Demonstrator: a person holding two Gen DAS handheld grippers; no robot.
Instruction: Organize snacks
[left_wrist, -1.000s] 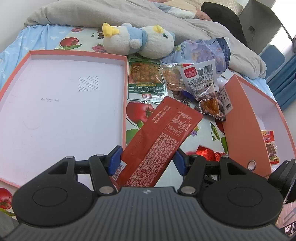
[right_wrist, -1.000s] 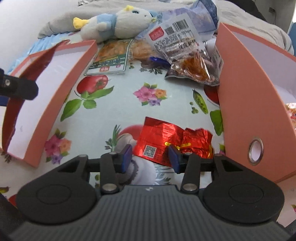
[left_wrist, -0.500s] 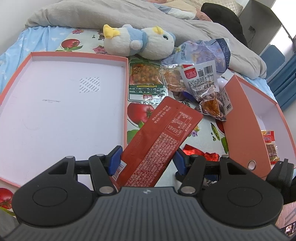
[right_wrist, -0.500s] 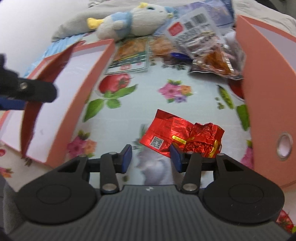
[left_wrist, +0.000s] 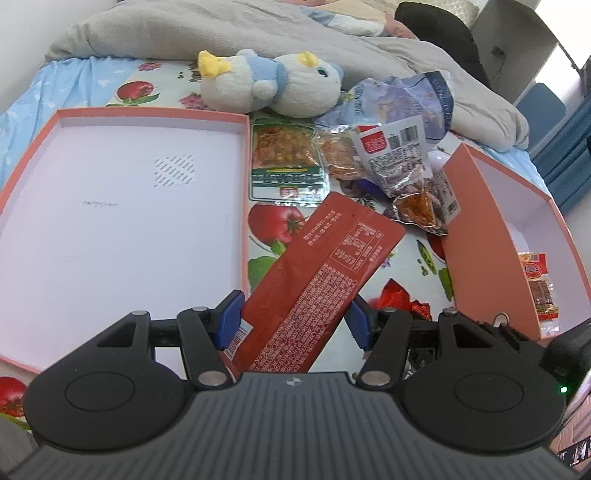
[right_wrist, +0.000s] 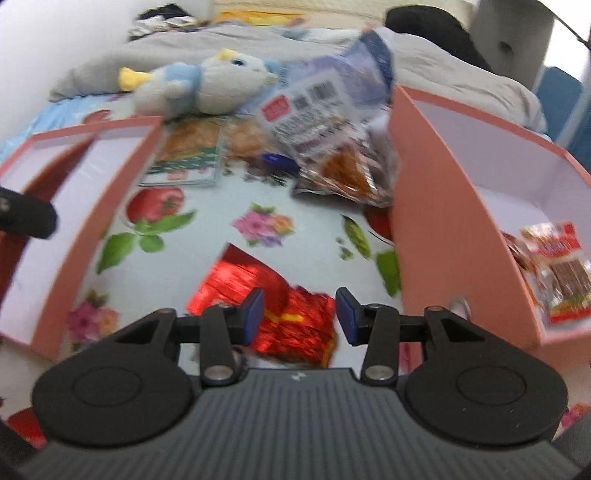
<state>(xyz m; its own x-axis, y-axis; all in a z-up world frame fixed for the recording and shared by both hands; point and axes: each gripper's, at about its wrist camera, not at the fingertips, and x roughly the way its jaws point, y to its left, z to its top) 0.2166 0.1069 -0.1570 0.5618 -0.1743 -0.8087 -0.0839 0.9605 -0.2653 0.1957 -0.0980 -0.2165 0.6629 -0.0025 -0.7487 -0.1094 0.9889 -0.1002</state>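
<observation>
Here the right box (left_wrist: 480, 236) holds 1 snack packet (left_wrist: 541, 291); the left tray (left_wrist: 110, 206) none.

Left gripper (left_wrist: 293, 319): matte black ribbed housing with a small pale logo, two round side discs, silver pivot screws, blue finger pads (left_wrist: 229, 319). Right gripper (right_wrist: 300, 320): the same build, blurred in its own view; a green indicator light, probably its own, glows at the left view's right edge.
</observation>
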